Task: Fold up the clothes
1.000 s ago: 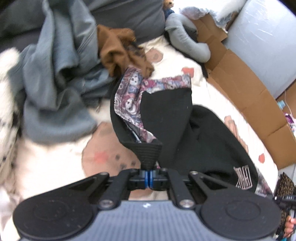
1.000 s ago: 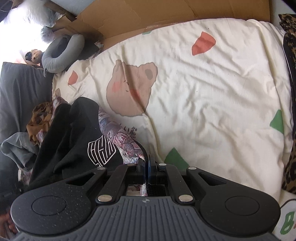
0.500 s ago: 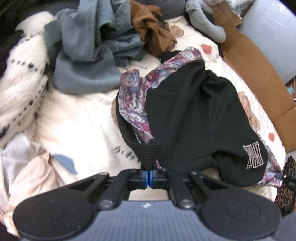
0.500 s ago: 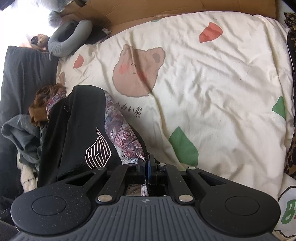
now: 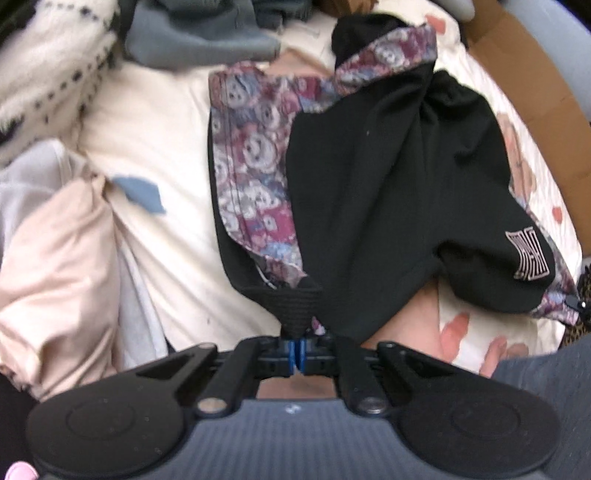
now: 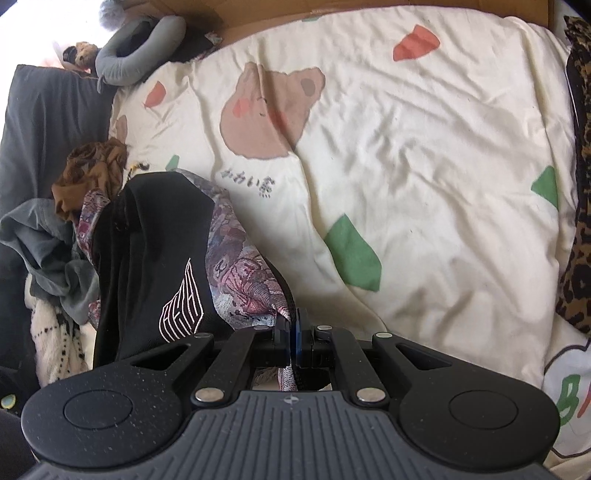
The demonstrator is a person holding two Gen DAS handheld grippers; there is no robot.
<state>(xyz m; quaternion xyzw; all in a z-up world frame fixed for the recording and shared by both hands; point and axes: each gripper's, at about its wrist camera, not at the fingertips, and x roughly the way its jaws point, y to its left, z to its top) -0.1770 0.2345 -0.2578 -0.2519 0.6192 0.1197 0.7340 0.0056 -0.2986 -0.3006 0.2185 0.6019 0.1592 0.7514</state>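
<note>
Both wrist views look steeply down, close over the black shorts (image 5: 388,177) on the bedspread (image 6: 424,192).

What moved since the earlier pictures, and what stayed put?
The left tool carried its pinched corner of the black shorts away from the grey clothes pile, towards the pink cloth, spreading the shorts. The right tool barely moved. Both stayed clamped on the shorts.

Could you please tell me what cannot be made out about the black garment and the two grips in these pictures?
- Left wrist view: motion blur hides the black garment's kind and the logo's letters.
- Left gripper: bunched ribbed hem covers its fingers.
- Right wrist view: right gripper pinches cloth; its own body hides how much.
- Right wrist view: the garment's lower part is hidden behind the gripper body.
</note>
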